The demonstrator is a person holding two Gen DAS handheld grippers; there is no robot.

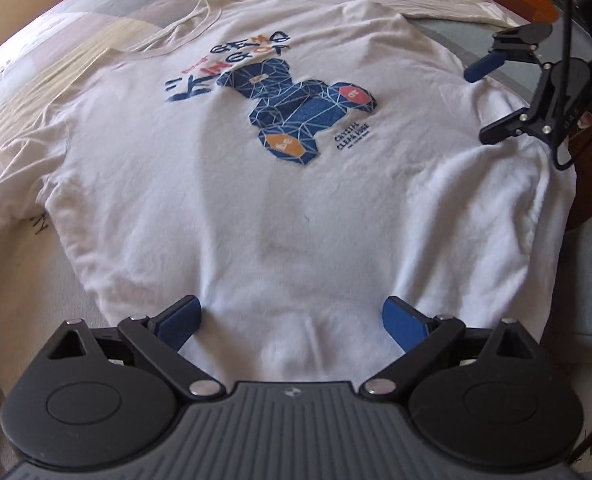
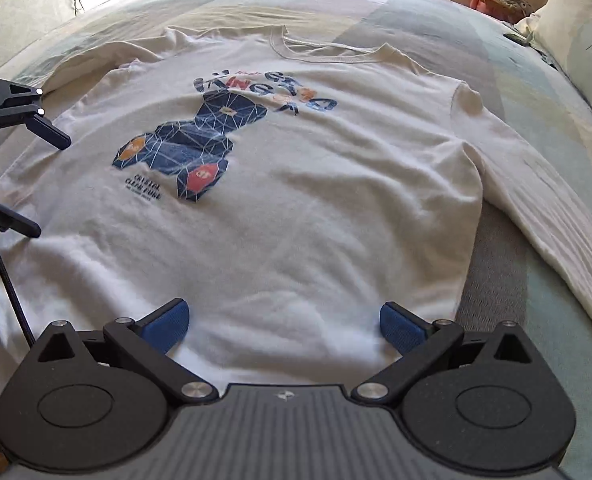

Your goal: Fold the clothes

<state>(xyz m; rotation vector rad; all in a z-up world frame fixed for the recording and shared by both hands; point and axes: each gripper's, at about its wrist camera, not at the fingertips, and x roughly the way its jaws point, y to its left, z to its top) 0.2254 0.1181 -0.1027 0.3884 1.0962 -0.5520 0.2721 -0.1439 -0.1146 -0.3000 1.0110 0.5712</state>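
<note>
Left wrist view: the white long-sleeved shirt (image 1: 296, 208) lies spread flat on the bed (image 1: 96, 12), print side up, its collar toward the far side and no fold in the body that I can see. One sleeve (image 2: 543, 216) runs out straight beside the body on the bedcover. My left tongs (image 1: 292, 324) are spread wide with nothing between the blue pads, sitting low at the shirt's near hem. My right tongs (image 2: 284, 322) are likewise parted and empty, at the hem further along; in the left view they hang over the shirt's side edge. I judge both sit at the hem because that edge offers the cleanest pinch for lifting. A pillow (image 2: 579, 36) rests at the bed's far corner, well apart from the shirt.
</note>
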